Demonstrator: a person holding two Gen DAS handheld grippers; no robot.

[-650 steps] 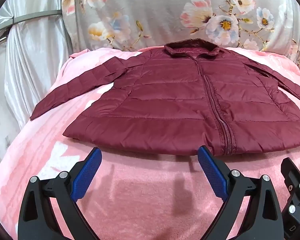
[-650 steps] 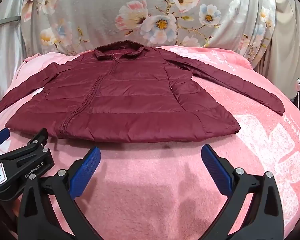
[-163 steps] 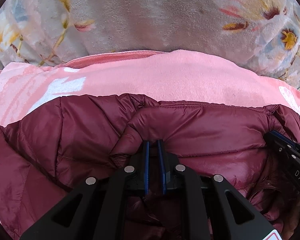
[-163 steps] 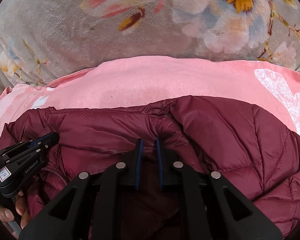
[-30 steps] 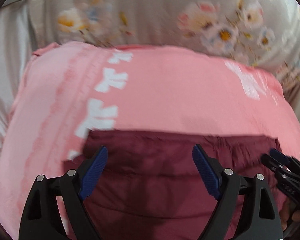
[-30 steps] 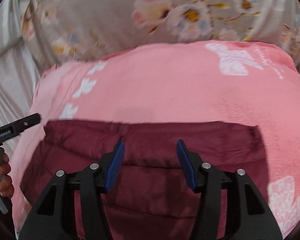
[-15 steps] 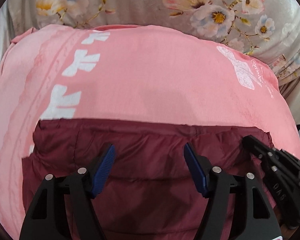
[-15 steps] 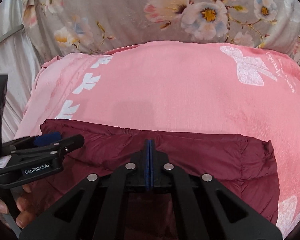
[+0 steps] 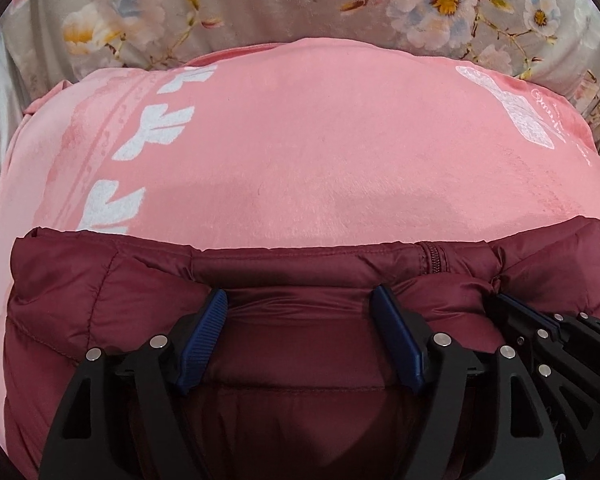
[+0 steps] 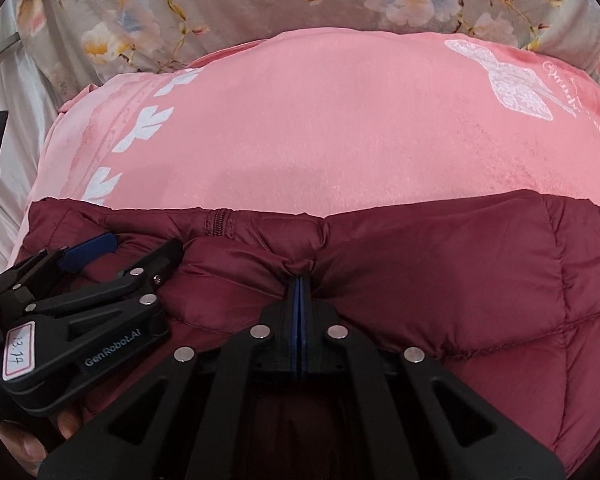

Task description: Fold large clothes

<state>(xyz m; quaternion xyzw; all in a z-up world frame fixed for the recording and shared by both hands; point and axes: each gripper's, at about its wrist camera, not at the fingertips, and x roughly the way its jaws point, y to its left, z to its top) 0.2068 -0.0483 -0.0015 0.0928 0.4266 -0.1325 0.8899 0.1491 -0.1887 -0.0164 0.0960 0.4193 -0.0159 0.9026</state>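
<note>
A maroon puffer jacket lies folded into a block on the pink blanket, its zipper end at the far edge. My left gripper is open, blue pads straddling the jacket's top layer near the far fold. My right gripper is shut on a pinch of the jacket's fabric near the far edge. The right gripper also shows at the right of the left wrist view. The left gripper shows at the left of the right wrist view.
The pink blanket with white leaf and butterfly prints stretches beyond the jacket. A grey floral cloth hangs behind it. Pale satin fabric lies off the left edge. A hand holds the left gripper.
Both grippers have moved down and forward onto the jacket. The right gripper has stayed shut and now pinches the fabric. The left gripper has narrowed but stays open.
</note>
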